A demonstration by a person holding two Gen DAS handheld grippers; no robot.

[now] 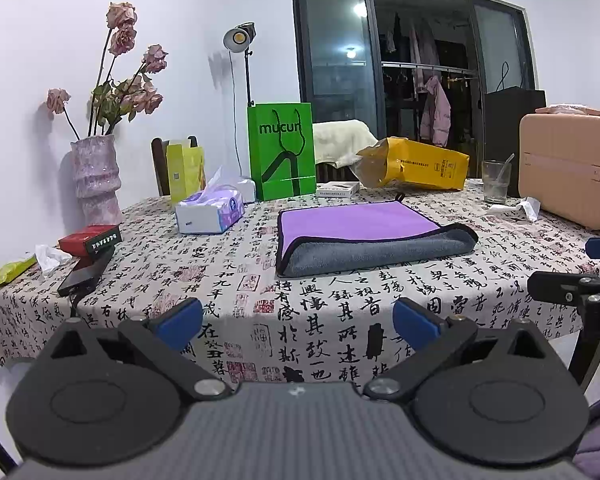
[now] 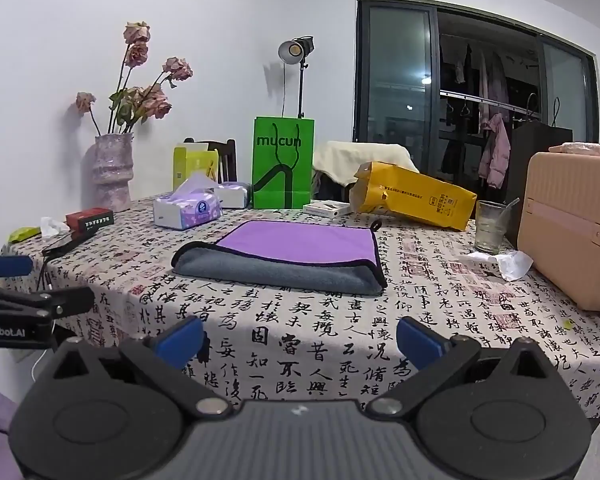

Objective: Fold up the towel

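While held back off the near edge of the surface, left claw spread wide, gripping nothing. Towel folded, lying mid-surface, purple side up, gray fold nearest, well apart from the claw.

Over to the right wrist view: right claw likewise spread wide, nothing gripped. Towel flat ahead, between tissue pack and glass.
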